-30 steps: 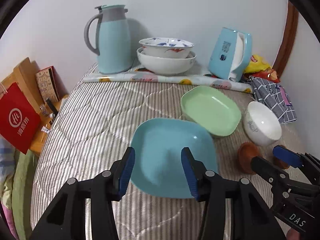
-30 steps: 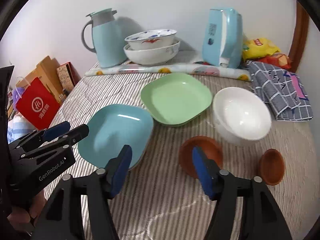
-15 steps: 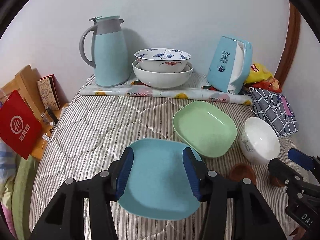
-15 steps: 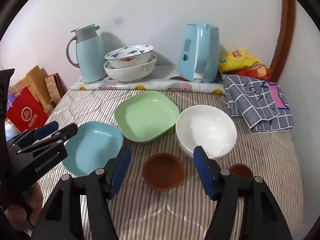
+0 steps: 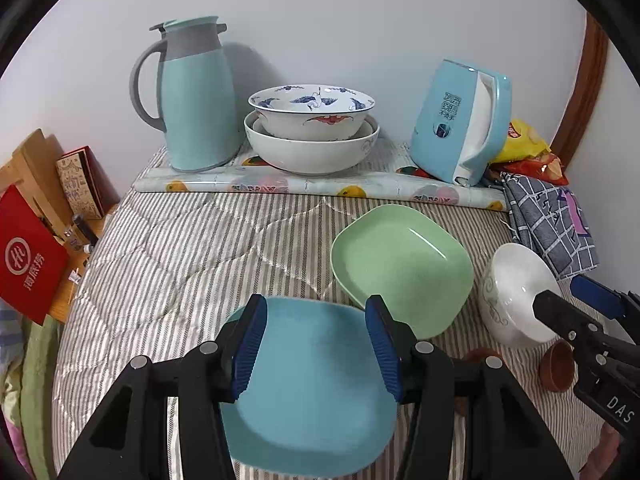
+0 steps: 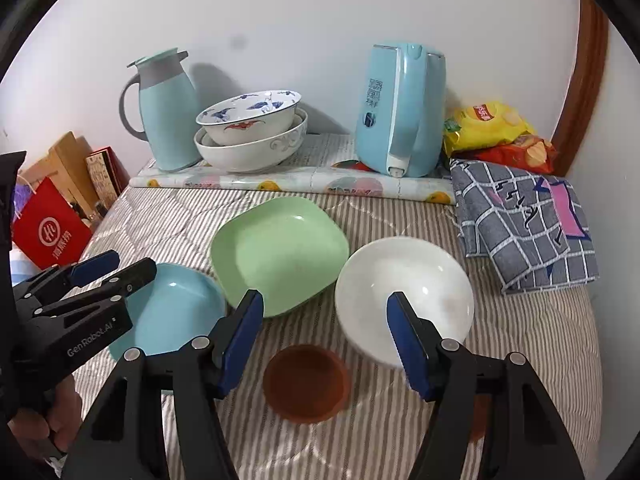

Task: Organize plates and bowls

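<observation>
The blue plate (image 5: 312,392) lies flat on the striped quilt (image 5: 168,264), directly below my left gripper (image 5: 316,344). The left jaws stand partly open with nothing between the pads; the plate shows in the gap beneath them and is not gripped. The green plate (image 6: 280,254) lies just beside the blue plate, farther from me and toward the white bowl (image 6: 404,292); their rims meet or overlap, I cannot tell which. The white bowl sits upright on the quilt next to the green plate, its near rim behind one pad of my right gripper (image 6: 324,340). The right jaws stand wide, empty, above the brown saucer (image 6: 306,382), which lies on the quilt in front of the white bowl. A second small brown dish (image 5: 556,366) sits beyond it, at the quilt's right side, partly hidden by the right gripper in the left wrist view.

At the back, against the wall, two patterned bowls (image 5: 312,128) are nested, the smaller inside the larger, on a rolled floral mat (image 5: 320,188). A blue thermos jug (image 5: 192,96) stands beside them on one side, a blue kettle (image 5: 460,128) on the other. A checked cloth (image 6: 524,224) and snack bags (image 6: 492,128) lie past the kettle. A red bag (image 5: 28,260) stands off the quilt's left edge.
</observation>
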Available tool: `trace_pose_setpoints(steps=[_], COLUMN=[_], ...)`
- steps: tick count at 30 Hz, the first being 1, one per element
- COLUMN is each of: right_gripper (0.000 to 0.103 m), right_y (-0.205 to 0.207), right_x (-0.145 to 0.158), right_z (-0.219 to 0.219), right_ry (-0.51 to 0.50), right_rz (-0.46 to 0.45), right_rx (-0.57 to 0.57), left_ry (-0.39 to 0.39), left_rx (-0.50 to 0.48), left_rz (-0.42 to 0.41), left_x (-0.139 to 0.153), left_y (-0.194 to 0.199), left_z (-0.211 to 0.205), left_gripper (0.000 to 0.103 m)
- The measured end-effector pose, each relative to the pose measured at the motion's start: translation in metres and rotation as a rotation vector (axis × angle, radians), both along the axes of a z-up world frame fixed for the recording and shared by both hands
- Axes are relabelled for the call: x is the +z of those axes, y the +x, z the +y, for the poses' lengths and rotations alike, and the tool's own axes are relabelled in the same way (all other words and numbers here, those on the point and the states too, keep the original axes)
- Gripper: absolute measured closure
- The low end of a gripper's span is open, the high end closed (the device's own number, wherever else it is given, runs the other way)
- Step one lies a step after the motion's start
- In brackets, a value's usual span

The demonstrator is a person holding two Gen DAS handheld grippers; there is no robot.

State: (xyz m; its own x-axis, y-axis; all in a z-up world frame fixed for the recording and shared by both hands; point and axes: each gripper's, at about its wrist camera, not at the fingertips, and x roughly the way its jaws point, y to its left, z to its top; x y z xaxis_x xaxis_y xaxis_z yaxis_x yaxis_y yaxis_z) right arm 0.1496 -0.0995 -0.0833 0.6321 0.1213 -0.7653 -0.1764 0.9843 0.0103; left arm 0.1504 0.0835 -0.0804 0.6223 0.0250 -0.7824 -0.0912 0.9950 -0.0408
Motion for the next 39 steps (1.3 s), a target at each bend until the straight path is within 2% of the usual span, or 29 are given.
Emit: trace_pose_setpoints(steps=[8,15,22,25,27,32,35,39], right_gripper=[0.039,0.043,0.043,0.043,0.043,0.043,0.043,0.043], right_y=[0.035,0.061,0.086,0.095,0.099,0.106,0.109,0.115], right_x=[-0.006,-0.014,-0.03,-0.038,-0.042,-0.047,-0.05,-0.055], right_z=[-0.003,-0.004,-0.003,0.0,0.0,-0.002,0.0,0.006], right_ry=[0.003,0.017,0.015,0.001,-0.005,0.003,-0.005,-0.021], right_rz=[-0.001,0.006,0.031,0.043,0.049,0.056,0.059,0.068], right_rx=[-0.009,-0.007,0.002,0.013,0.015,0.012,0.024,0.037], left_ry=[-0.001,-0.024,-0.033,-0.033,-0.036,-0.05,-0.08,-0.073], left_rx=[0.01,0.018,-0.004,-0.007,-0.006,0.012,-0.004,-0.001], left_rz=[0.022,0.054,0.082,0.094,0.108,0.156,0.161,0.139], left_x=[-0.016,-0.035,-0.054,-0.06,-0.065,-0.081,-0.087,-0.082], left_y=[0.028,0.058,0.085,0.095,0.101,0.115,0.118,0.118], left_z=[0.0,0.0,-0.007,-0.009,-0.009,-0.004,-0.003,-0.001], left_gripper=[0.054,0.054,0.055,0.059,0.068,0.082,0.088,0.091])
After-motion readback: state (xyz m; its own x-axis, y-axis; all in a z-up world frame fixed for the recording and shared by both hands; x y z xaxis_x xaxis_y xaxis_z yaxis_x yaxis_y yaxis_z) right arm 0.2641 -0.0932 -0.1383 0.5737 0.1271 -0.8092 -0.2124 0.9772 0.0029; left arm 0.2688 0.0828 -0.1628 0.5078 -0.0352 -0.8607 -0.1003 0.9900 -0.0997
